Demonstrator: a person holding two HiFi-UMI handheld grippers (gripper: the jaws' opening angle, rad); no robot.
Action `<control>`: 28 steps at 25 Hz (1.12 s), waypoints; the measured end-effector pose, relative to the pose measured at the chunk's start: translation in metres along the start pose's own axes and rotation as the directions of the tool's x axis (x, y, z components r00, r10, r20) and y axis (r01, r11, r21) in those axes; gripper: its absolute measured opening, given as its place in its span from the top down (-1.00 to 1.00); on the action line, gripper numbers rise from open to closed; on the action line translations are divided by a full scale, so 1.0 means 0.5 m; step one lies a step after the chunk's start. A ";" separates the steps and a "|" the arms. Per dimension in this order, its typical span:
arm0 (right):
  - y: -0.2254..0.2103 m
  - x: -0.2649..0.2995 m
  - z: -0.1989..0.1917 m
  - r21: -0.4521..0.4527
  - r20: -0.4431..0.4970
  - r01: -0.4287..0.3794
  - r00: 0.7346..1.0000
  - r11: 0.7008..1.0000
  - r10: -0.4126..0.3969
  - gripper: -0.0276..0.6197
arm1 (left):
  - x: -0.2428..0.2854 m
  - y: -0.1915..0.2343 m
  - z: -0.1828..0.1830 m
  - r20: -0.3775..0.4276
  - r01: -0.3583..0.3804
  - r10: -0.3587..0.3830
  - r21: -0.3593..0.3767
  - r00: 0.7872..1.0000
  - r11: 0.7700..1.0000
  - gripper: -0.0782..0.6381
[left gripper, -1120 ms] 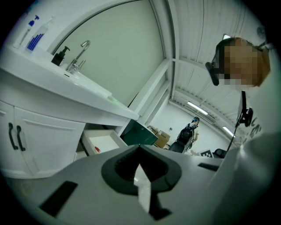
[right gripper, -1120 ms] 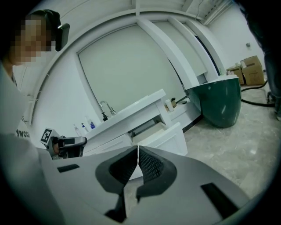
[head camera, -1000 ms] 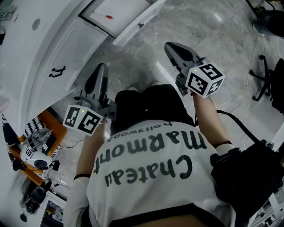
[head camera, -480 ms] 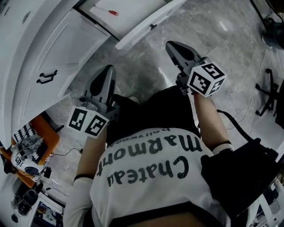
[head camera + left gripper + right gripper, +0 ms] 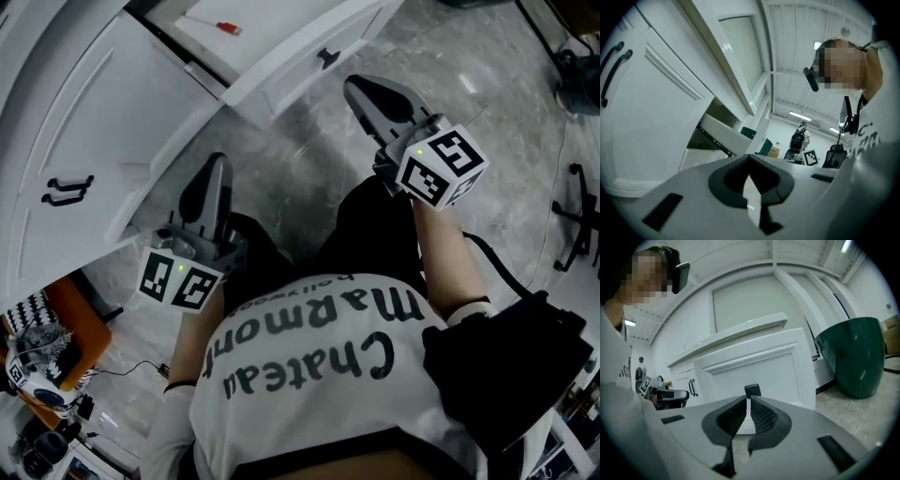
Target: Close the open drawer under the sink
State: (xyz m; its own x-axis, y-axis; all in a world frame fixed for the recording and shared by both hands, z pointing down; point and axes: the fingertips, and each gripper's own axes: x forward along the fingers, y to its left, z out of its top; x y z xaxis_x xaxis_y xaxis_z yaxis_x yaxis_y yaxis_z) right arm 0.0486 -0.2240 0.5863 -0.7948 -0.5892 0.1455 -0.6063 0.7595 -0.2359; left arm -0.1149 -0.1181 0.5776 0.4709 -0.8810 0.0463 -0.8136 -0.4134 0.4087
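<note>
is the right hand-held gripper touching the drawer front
Apart. In the right gripper view the shut right hand-held gripper points at the drawer front and its knob, with a strip of floor before the drawer.

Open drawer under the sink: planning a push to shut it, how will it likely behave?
The drawer front looks rigid, so it should not flex. A black runner shows along its side, so it probably glides easily. Pushed off-centre it may rack; near the knob seems safest.
</note>
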 end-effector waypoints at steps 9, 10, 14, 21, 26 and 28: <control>-0.010 0.037 0.002 -0.037 0.035 0.019 0.999 0.999 -0.017 0.51 | -0.055 0.019 -0.021 -0.001 -0.042 0.042 -0.003 0.999 0.999 0.76; -0.011 0.042 0.005 -0.043 0.033 0.021 0.999 0.999 -0.019 0.51 | -0.061 0.022 -0.016 0.003 -0.048 0.048 -0.003 0.999 0.999 0.76; -0.015 0.060 0.019 -0.061 0.018 0.023 1.000 0.998 -0.022 0.37 | -0.080 0.029 0.003 0.034 -0.073 0.073 -0.003 0.997 0.997 0.76; -0.021 0.083 0.021 -0.110 -0.022 0.068 0.997 0.992 -0.071 0.47 | -0.100 0.045 0.013 0.051 -0.108 0.108 -0.011 0.993 0.994 0.76; -0.029 0.092 0.020 -0.146 -0.051 0.082 0.995 0.986 -0.090 0.51 | -0.096 0.041 0.010 0.036 -0.105 0.105 -0.002 0.994 0.994 0.76; -0.027 0.110 0.025 -0.136 -0.056 0.080 0.995 0.987 -0.088 0.51 | -0.100 0.047 0.017 0.037 -0.109 0.109 0.004 0.993 0.994 0.76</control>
State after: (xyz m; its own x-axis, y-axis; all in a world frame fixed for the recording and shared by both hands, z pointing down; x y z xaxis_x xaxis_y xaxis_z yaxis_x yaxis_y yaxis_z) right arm 0.0133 -0.2701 0.5857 -0.7386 -0.6375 0.2191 -0.6660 0.7404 -0.0907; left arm -0.1603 -0.0856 0.5773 0.3668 -0.9286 0.0571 -0.8614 -0.3158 0.3978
